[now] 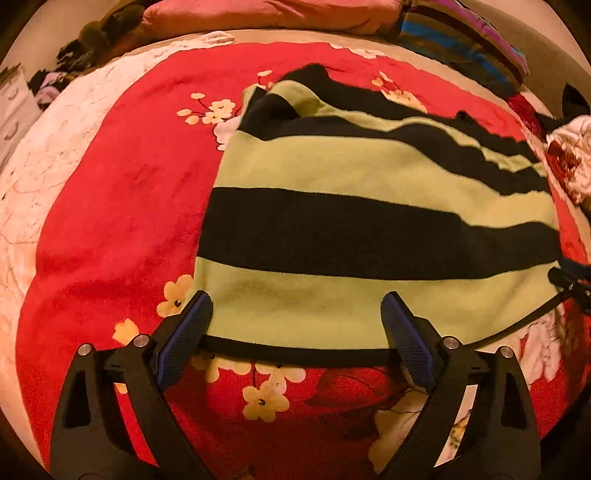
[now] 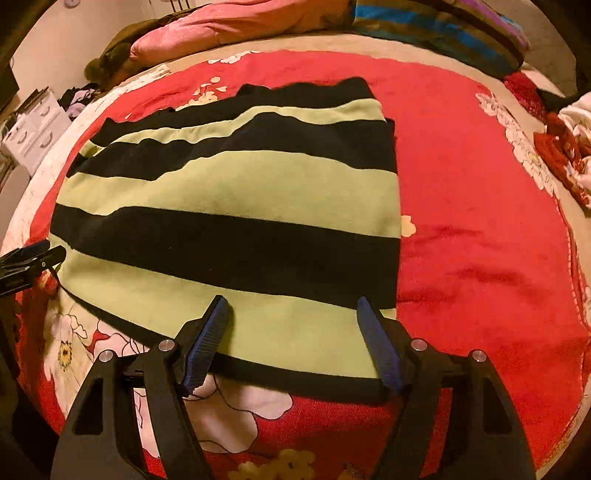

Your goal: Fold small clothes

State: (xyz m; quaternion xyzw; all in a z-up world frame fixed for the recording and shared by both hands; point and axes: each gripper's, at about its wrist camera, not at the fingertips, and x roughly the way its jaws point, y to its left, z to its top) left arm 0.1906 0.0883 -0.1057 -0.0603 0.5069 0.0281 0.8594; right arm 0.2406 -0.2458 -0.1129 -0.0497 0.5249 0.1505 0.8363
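Both grippers hang low over the near hem of the top [image 1: 369,236], the left gripper [image 1: 297,317] at its left corner and the right gripper [image 2: 291,321] at its right corner, each with jaws spread wide and nothing pinched; the hem runs across between the pads of each pair but looks loose. Largest in sight is the bed, under a red flowered blanket [image 1: 110,192], and the striped green-and-black top lies flat on it, roughly in the middle, far end rumpled. I'd say a fold is just about to start: the next move calls for both pairs of jaws to close on the hem corners together, then lift and carry that edge toward the far end, keeping it level so the stripes line up. From the left view you get the bunched, turned-over far corner of the top and the drawers [image 1: 11,110] off at the side; the right view shows the top's straight right edge and the open blanket beyond it. Pillows [image 2: 207,29] sit at the head, and a small crumpled heap of clothes [image 2: 572,147] waits at the right.
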